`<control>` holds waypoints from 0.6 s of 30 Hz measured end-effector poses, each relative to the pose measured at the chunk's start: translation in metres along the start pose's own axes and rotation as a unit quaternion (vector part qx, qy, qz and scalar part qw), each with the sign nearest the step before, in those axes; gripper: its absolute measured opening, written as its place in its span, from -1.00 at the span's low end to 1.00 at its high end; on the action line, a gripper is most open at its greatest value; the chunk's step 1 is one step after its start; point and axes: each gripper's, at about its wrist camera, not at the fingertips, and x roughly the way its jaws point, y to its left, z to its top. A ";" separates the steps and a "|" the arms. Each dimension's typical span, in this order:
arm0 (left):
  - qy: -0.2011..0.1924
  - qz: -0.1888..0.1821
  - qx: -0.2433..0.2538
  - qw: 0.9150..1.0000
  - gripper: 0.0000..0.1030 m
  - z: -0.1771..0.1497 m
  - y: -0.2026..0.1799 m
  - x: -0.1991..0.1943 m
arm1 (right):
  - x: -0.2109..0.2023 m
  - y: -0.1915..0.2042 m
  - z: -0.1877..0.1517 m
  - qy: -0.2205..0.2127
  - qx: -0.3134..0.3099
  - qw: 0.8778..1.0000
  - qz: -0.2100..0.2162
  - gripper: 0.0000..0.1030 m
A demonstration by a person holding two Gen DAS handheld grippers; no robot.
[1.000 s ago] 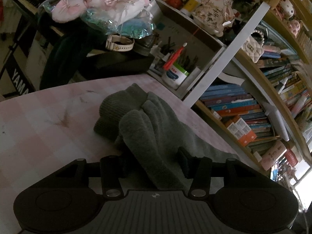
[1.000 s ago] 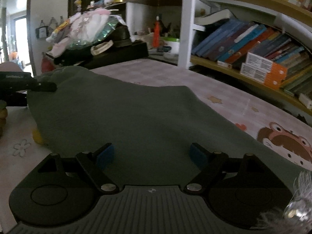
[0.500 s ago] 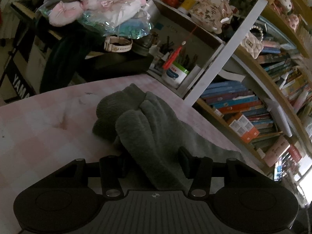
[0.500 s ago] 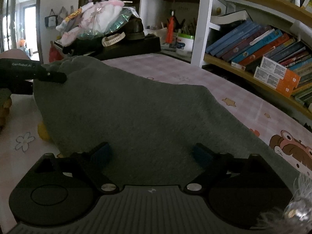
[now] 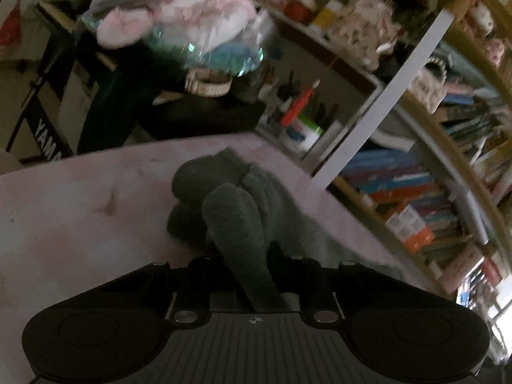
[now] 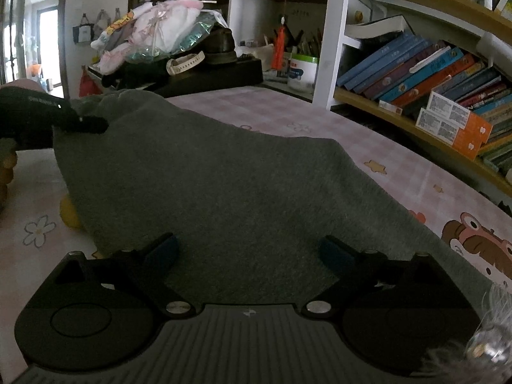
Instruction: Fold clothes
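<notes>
A dark grey fleecy garment (image 5: 236, 211) lies bunched on the pink checked tablecloth (image 5: 80, 217). My left gripper (image 5: 243, 256) is shut on a thick fold of it, which runs up between the narrowed fingers. In the right wrist view the same garment (image 6: 224, 185) spreads wide across the table, and its left edge is held up by the left gripper (image 6: 80, 121). My right gripper (image 6: 249, 249) is low over the near part of the cloth. It is open, with its blue-padded fingers wide apart and the fabric lying between them.
A bookshelf (image 6: 432, 73) full of books runs along the table's right side. At the back are a white tub of pens (image 6: 302, 70) and a black keyboard piled with soft things (image 6: 208, 70). A yellow object (image 6: 70, 214) peeks out beneath the garment's left edge.
The left gripper's fingers have come together on the grey fold, and its view is now blurred by motion. The garment's left edge stands higher. The right gripper stays open.
</notes>
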 end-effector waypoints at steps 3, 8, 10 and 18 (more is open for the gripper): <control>-0.022 0.003 0.035 0.999 -0.71 0.003 -0.020 -0.009 | 0.000 -0.002 0.000 0.001 0.005 1.000 0.004 0.92; -0.049 0.009 0.123 0.991 -0.71 0.007 -0.060 -0.024 | -0.001 -0.005 -0.001 -0.004 0.015 1.000 0.014 0.93; -0.056 0.013 0.164 0.985 -0.71 0.004 -0.076 -0.029 | -0.003 -0.008 -0.001 -0.009 0.022 0.999 0.022 0.93; -0.072 0.021 0.274 0.959 -0.70 -0.007 -0.122 -0.044 | -0.049 -0.056 -0.011 -0.083 0.098 0.991 0.040 0.93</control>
